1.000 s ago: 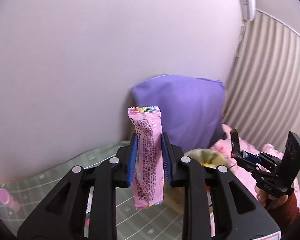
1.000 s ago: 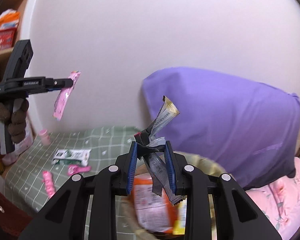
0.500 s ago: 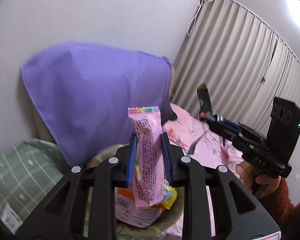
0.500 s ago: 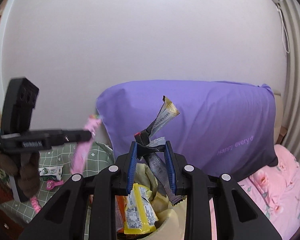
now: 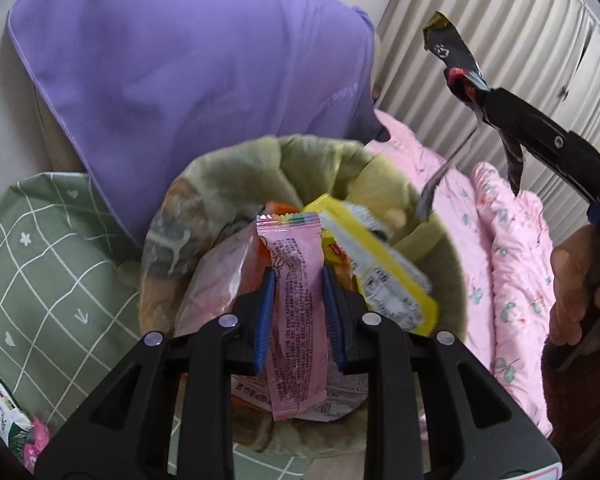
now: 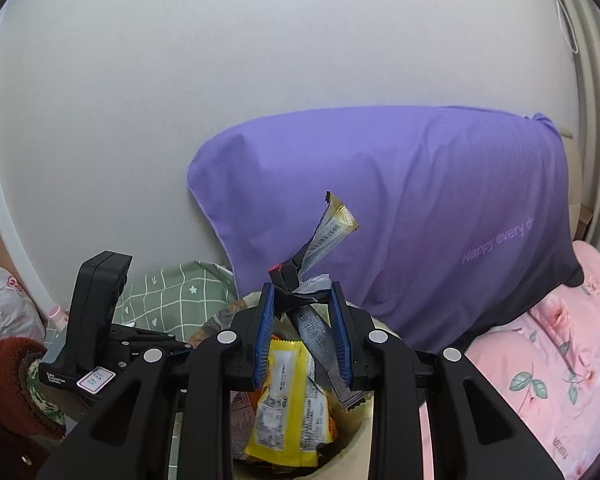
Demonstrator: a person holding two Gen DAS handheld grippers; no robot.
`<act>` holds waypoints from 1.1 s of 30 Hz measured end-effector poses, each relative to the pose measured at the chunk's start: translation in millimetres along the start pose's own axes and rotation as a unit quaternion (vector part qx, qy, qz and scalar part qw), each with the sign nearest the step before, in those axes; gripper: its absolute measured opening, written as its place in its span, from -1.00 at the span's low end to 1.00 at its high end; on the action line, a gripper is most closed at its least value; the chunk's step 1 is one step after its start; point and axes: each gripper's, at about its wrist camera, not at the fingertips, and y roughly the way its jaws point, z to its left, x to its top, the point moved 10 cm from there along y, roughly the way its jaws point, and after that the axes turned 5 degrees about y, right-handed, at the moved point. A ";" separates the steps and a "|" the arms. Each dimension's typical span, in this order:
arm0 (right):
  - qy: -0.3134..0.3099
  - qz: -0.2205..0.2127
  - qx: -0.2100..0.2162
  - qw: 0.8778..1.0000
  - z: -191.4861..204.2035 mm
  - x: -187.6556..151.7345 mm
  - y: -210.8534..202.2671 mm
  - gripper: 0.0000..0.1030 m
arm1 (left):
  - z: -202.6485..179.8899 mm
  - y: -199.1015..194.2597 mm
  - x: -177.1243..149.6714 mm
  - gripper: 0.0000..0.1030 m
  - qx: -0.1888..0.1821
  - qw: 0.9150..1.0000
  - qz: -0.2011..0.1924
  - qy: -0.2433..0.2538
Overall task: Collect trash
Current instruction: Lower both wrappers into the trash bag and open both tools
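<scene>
My left gripper [image 5: 299, 280] is shut on a pink snack wrapper [image 5: 296, 304] and holds it directly over the open bin [image 5: 180, 208], which is lined with an olive bag. Inside the bin lie a yellow packet [image 5: 380, 276], orange packets and a pinkish bag. My right gripper [image 6: 303, 296] is shut on a crumpled dark foil wrapper [image 6: 328, 228] with a gold tip, above the same bin and the yellow packet [image 6: 284, 392]. In the left wrist view the right gripper [image 5: 480, 100] comes in from the upper right with that foil wrapper [image 5: 452, 56].
A purple pillow [image 5: 204, 64] leans on the white wall behind the bin. Pink floral bedding [image 5: 512, 264] lies to the right, a green checked sheet [image 5: 40, 256] to the left with a white-green packet [image 5: 4, 416] on it. Curtains [image 5: 512, 40] hang at the right.
Both grippers swung toward the bin and tilted down. The left one, still gripping the pink wrapper, now hangs right above the bin's mouth; the right one with the foil wrapper came closer over it.
</scene>
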 end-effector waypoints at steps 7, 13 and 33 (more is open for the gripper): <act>0.011 0.044 0.005 0.999 -1.7 -28.1 32.3 -0.48 | 3.3 -3.5 -13.4 -0.57 -0.009 1.000 0.005 -0.010; 0.009 0.090 0.002 0.996 -3.5 -55.2 49.1 -0.48 | 7.6 -17.0 -12.3 -0.57 -0.016 1.000 -0.005 -0.015; -0.003 0.135 -0.027 0.990 -0.9 -85.8 43.0 -0.46 | 25.0 -36.2 -10.3 -0.57 -0.031 0.999 -0.024 -0.038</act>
